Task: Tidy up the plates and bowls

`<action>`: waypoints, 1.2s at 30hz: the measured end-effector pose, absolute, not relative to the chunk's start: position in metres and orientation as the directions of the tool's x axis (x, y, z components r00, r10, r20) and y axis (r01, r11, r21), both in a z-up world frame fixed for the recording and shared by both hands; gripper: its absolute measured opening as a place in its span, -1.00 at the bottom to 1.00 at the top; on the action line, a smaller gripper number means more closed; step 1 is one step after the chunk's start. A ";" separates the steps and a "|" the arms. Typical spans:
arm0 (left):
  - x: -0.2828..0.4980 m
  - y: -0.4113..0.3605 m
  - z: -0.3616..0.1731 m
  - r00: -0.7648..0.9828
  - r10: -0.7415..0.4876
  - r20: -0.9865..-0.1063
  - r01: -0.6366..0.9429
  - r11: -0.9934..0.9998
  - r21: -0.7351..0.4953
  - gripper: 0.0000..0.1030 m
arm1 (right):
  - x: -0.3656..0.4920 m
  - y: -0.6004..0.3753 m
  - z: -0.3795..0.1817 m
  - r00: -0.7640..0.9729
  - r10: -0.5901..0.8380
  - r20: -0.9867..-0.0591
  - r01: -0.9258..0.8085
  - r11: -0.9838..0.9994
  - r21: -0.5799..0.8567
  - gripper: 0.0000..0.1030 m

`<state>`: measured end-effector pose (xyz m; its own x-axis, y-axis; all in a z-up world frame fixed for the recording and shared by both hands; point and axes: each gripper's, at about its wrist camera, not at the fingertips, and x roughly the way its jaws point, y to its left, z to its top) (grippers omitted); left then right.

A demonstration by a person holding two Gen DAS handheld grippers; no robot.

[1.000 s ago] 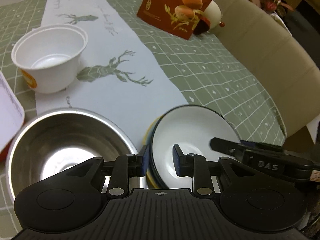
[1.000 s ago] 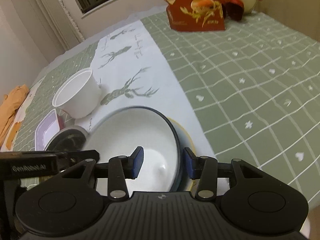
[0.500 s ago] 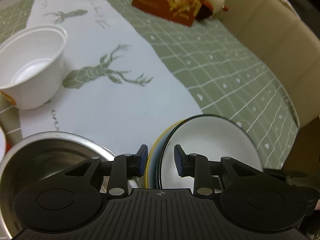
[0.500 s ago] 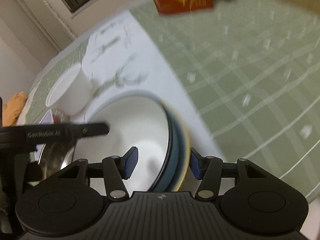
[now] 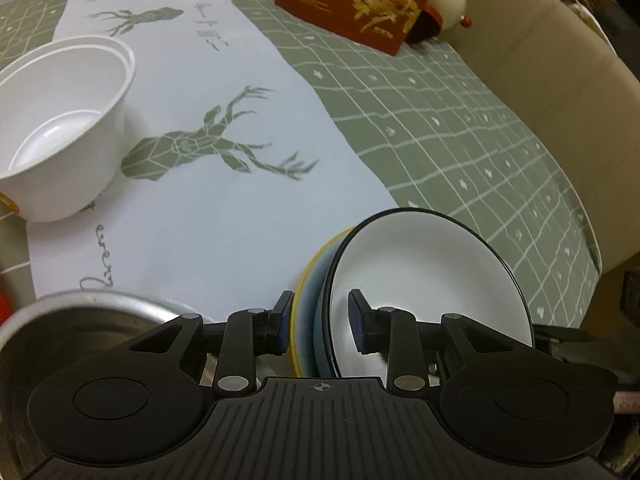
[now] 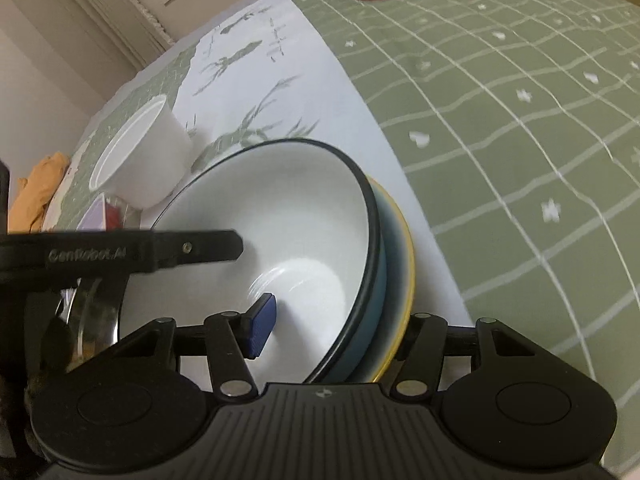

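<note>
A white bowl with a dark rim (image 5: pixel 424 280) sits nested in a blue bowl (image 5: pixel 318 320) and a yellow one (image 5: pixel 298 300), on the white deer runner. My left gripper (image 5: pixel 320 322) straddles the stack's left rim, one pad outside the yellow bowl, the other inside the white one, with slack showing. From the other side my right gripper (image 6: pixel 332 332) straddles the right rim of the white bowl (image 6: pixel 280 220). Its blue pad (image 6: pixel 262 326) is inside, clear of the wall. Its other finger is hidden behind the yellow rim (image 6: pixel 406 248). Both stand open.
A steel bowl (image 5: pixel 80 320) lies just left of the stack, a white plastic bowl (image 5: pixel 64 128) further back. A red snack bag (image 5: pixel 360 4) stands at the far end of the green checked tablecloth (image 5: pixel 460 140). A beige chair back (image 5: pixel 552 64) borders the right edge.
Both grippers have come down closer to the stack and their jaws have widened. Each now has the stack's rim between its fingers; a second ago they hung above it.
</note>
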<state>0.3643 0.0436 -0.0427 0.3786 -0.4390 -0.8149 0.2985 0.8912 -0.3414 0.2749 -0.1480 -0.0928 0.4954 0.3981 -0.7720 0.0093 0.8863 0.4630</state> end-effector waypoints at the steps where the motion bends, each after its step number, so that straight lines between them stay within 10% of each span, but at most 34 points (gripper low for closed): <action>1: 0.367 0.046 -0.044 0.379 -0.443 -0.812 0.287 0.891 -0.352 -0.39 | 0.280 -0.149 -0.093 0.501 0.400 -0.768 0.008 0.885 0.466 0.09; 36: 0.368 0.061 -0.038 0.401 -0.514 -0.758 0.270 0.857 -0.439 -0.50 | 0.276 -0.139 -0.081 0.529 0.256 -0.809 0.068 0.938 0.341 0.08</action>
